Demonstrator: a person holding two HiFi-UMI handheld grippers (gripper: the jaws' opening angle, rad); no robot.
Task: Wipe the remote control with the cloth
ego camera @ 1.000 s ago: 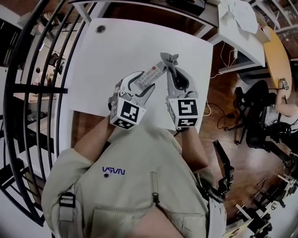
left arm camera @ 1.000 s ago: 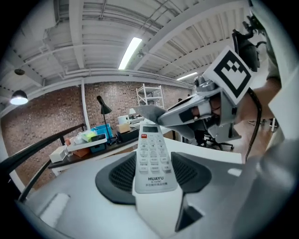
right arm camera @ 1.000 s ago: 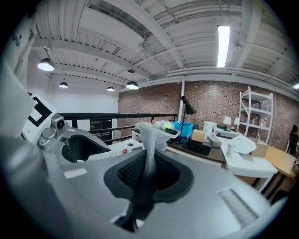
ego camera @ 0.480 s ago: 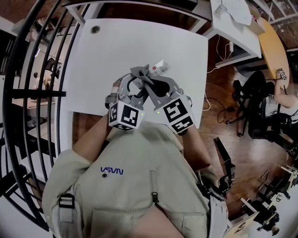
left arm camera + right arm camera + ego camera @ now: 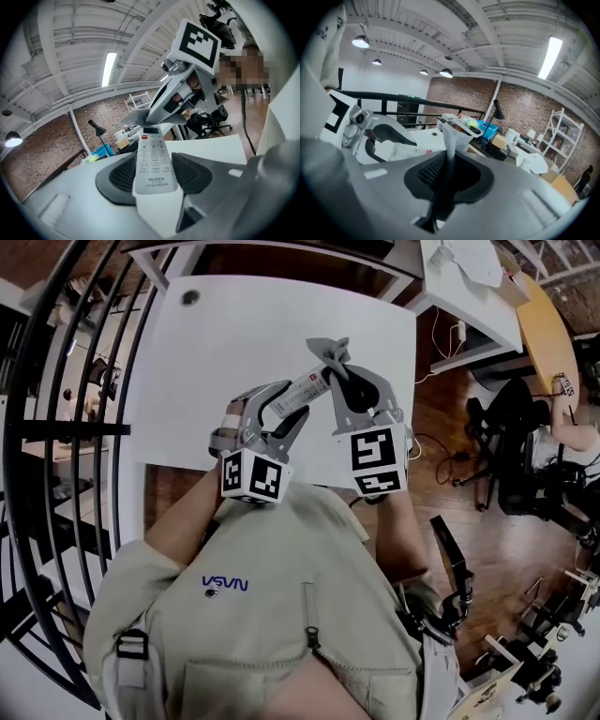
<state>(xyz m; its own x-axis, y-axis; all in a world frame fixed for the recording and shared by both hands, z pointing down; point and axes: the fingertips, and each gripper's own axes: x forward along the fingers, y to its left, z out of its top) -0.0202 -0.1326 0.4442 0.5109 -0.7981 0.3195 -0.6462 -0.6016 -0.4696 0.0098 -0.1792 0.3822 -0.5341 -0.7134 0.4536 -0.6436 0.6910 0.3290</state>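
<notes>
Mid-wipe, frame centre: left hand-held gripper [image 5: 279, 416] clamps remote [image 5: 306, 388], right hand-held gripper [image 5: 341, 381] pinches cloth [image 5: 329, 351] at its far end; next, probably drag cloth along it.

A white table [image 5: 234, 338] stands between a black railing [image 5: 66, 427] and an office chair [image 5: 508, 444].

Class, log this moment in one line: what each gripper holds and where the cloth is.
left gripper: shut on remote control | right gripper: shut on cloth | cloth: over remote's far end
</notes>
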